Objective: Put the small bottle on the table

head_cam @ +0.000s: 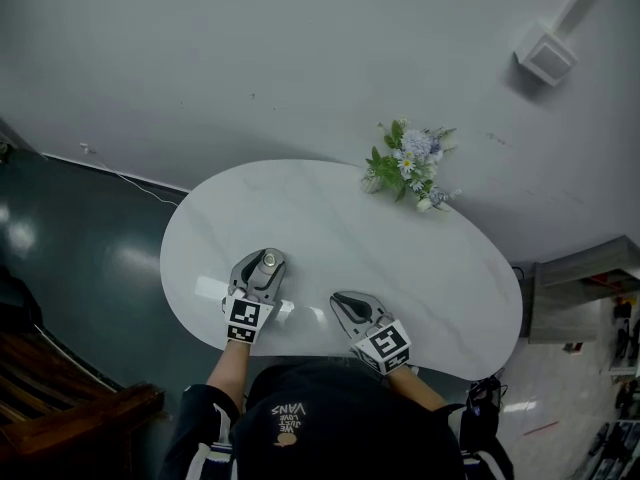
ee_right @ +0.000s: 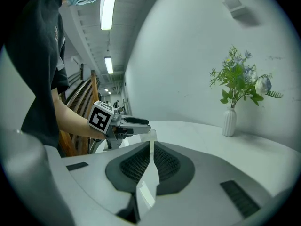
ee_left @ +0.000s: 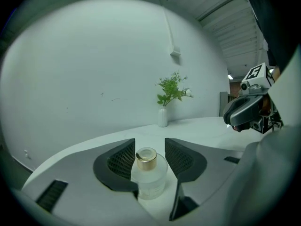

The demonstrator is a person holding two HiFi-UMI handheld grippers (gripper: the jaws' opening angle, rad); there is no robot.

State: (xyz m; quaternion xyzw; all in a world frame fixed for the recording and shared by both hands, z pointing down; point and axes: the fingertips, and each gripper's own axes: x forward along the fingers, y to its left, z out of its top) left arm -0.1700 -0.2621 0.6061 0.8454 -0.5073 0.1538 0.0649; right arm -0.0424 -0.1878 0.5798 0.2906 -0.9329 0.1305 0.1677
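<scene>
A small frosted glass bottle (ee_left: pixel 149 174) with a gold cap stands upright on the white table (head_cam: pixel 330 213), near its front left edge. My left gripper (head_cam: pixel 260 266) is around the bottle (head_cam: pixel 268 260), with the jaws standing wide on either side of it, a slim gap on the right side. It is open. My right gripper (head_cam: pixel 350 304) rests low over the table just to the right, its jaws pressed together with nothing between them. In the right gripper view the left gripper (ee_right: pixel 123 122) shows off to the left. The right gripper (ee_left: pixel 244 111) appears at the right edge of the left gripper view.
A white vase of green and pale flowers (head_cam: pixel 408 164) stands at the table's far edge by the wall. The kidney-shaped tabletop ends close in front of the person. Dark floor lies to the left, and a wooden bench (head_cam: pixel 60 398) is at the lower left.
</scene>
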